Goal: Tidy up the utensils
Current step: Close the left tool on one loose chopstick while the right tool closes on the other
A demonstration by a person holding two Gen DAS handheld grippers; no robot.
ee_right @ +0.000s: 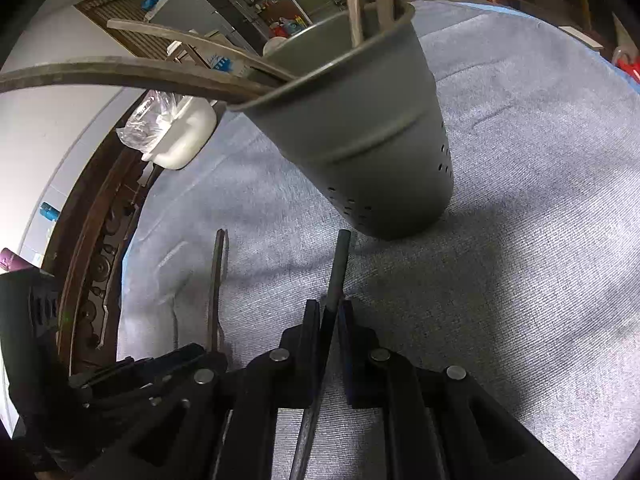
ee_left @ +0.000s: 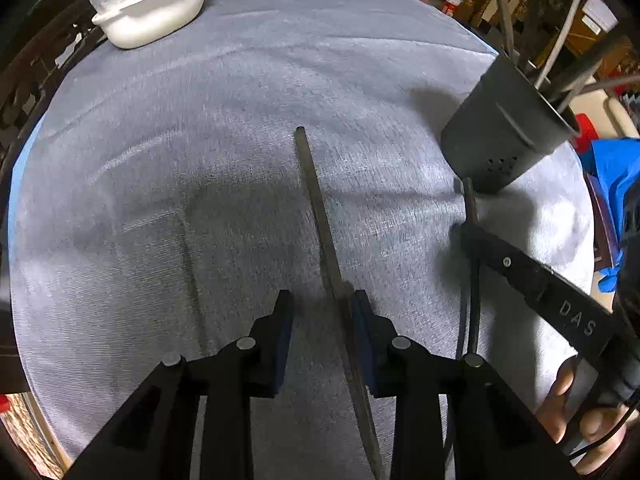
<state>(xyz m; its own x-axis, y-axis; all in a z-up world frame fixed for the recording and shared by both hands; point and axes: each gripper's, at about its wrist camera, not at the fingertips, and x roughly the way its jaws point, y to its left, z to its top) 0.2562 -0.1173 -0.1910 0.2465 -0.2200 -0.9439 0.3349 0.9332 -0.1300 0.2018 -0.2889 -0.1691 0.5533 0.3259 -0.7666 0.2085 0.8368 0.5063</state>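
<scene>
A dark grey perforated utensil holder (ee_left: 508, 132) (ee_right: 372, 140) stands on the grey-blue cloth and holds several utensils. A long flat dark utensil (ee_left: 316, 200) (ee_right: 216, 288) lies on the cloth and runs between the fingers of my left gripper (ee_left: 322, 308). It rests against the right pad, with a gap to the left pad, so the jaws are open. My right gripper (ee_right: 329, 312) (ee_left: 472, 236) is shut on a thin round dark utensil (ee_right: 338, 264) (ee_left: 467, 196). Its tip points at the foot of the holder.
A white dish (ee_left: 152, 8) (ee_right: 180, 136) with a clear plastic bag in it sits at the far left of the table. The cloth (ee_left: 200, 120) ends in a rounded edge. A hand (ee_left: 568, 400) holds the right gripper's handle. A carved wooden chair back (ee_right: 100, 248) stands beyond the left edge.
</scene>
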